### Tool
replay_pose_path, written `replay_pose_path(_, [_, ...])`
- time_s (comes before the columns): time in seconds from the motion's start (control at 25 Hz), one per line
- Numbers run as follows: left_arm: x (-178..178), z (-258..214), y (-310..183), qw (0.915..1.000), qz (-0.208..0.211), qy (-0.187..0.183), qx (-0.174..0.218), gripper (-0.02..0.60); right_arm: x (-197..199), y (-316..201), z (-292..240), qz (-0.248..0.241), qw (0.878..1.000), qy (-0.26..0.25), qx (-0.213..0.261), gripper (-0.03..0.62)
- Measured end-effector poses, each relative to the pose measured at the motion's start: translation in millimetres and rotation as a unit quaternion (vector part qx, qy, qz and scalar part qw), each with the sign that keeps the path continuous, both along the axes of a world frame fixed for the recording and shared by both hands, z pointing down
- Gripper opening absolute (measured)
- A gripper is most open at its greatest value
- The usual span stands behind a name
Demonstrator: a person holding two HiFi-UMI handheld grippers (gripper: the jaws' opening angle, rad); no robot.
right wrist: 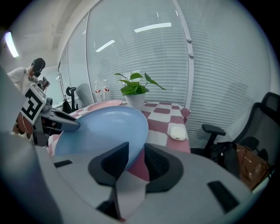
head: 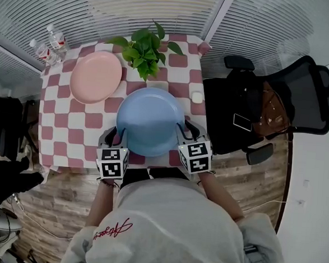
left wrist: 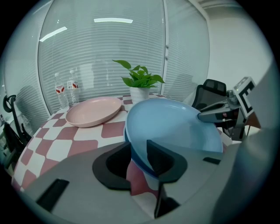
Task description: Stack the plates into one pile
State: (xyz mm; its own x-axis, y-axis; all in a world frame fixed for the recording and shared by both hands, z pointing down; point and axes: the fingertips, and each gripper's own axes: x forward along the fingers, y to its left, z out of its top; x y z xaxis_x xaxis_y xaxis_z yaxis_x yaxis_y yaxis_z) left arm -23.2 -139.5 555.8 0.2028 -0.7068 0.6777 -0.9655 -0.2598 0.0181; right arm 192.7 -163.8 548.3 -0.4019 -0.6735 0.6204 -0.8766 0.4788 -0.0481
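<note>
A light blue plate (head: 150,118) lies at the near side of the checkered table (head: 57,132), between my two grippers. My left gripper (head: 112,134) has the plate's near-left rim (left wrist: 175,127) between its jaws. My right gripper (head: 184,129) has the near-right rim (right wrist: 105,129) between its jaws, and a sliver of cloth shows between the rim and the outer jaw. Neither pair of pads looks pressed on the rim, so both grippers (left wrist: 138,159) (right wrist: 136,159) stand open around it. A pink plate (head: 95,76) (left wrist: 93,111) rests apart at the back left.
A potted green plant (head: 143,52) stands at the back middle, just behind the blue plate. Two water bottles (head: 49,47) stand at the far left corner. A small white case (head: 197,97) lies near the right edge. A black office chair (head: 278,108) stands right of the table.
</note>
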Motion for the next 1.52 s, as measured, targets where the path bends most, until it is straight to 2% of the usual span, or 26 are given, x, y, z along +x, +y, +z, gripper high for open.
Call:
replay_pose_path(0.32, [-1, -3, -1, 0.9999, -0.004, -0.007, 0.011, 0.117, 0, 0, -3, 0.000, 1.000, -0.006, 0.010, 0.104])
replay_pose_path(0.36, [-1, -4, -1, 0.9997, -0.002, -0.014, 0.018, 0.124, 0, 1, -2, -0.002, 1.000, -0.006, 0.010, 0.105])
replay_pose_path(0.4, [-1, -5, -2, 0.9995, 0.003, -0.023, 0.024, 0.169, -1, 1, -2, -0.003, 1.000, -0.007, 0.009, 0.109])
replay_pose_path(0.44, [0, -4, -1, 0.9992, 0.010, -0.031, 0.026, 0.181, -2, 2, -1, -0.004, 1.000, -0.009, 0.008, 0.114])
replay_pose_path(0.6, [5, 3, 4, 0.9993, 0.019, -0.028, 0.014, 0.198, -4, 5, -1, -0.005, 1.000, -0.015, 0.014, 0.120])
replay_pose_path(0.8, [6, 1, 6, 0.9990, 0.021, -0.034, 0.019, 0.198, -4, 5, -1, -0.009, 1.000, -0.011, 0.022, 0.126])
replay_pose_path(1.0, [-7, -7, 7, 0.9992, -0.009, -0.013, 0.036, 0.198, 2, 4, -5, 0.000, 0.999, -0.026, 0.028, 0.171])
replay_pose_path(1.24, [-24, -28, 7, 0.9965, -0.049, 0.016, 0.065, 0.198, 0, 1, -32, -0.002, 0.997, -0.050, 0.052, 0.172])
replay_pose_path(1.4, [-26, -46, 9, 0.9949, -0.050, 0.028, 0.083, 0.194, -15, -1, -55, -0.023, 0.995, -0.066, 0.077, 0.172])
replay_pose_path(1.52, [-31, -49, 9, 0.9934, -0.050, 0.058, 0.085, 0.167, -31, -1, -67, -0.040, 0.993, -0.076, 0.084, 0.163])
